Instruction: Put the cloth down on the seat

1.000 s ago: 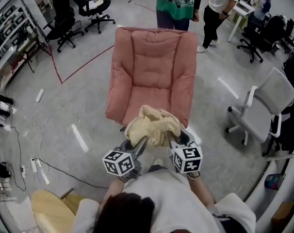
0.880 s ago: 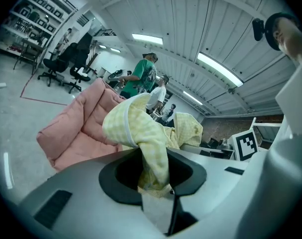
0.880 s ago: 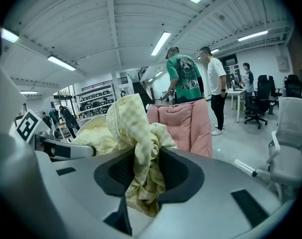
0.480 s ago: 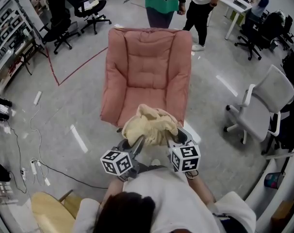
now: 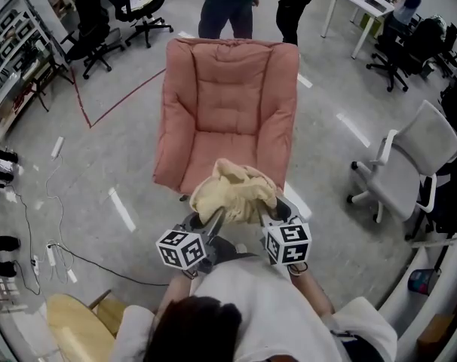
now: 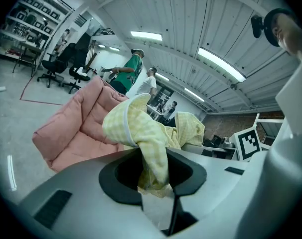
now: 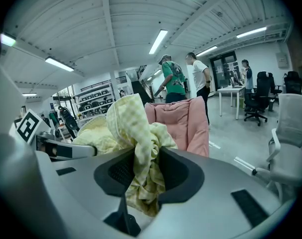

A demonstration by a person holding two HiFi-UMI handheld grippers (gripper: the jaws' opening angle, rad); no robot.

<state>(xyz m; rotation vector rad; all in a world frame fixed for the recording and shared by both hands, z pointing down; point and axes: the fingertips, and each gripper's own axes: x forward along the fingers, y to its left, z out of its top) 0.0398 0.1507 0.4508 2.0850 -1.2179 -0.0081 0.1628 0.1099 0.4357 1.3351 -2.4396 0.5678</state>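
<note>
A pale yellow checked cloth hangs bunched between my two grippers, just above the front edge of a pink padded armchair. My left gripper is shut on the cloth's left part. On the other side my right gripper is shut on its right part. The chair's seat lies ahead of the cloth, with nothing on it. Both marker cubes show near the person's chest.
A grey office chair stands to the right. Black office chairs and shelving sit at the far left. Two people stand behind the armchair. Cables and a round wooden stool lie at the lower left.
Both grippers and the cloth have come closer to the armchair's front edge. The people behind the chair have shifted away toward the top of the view.
</note>
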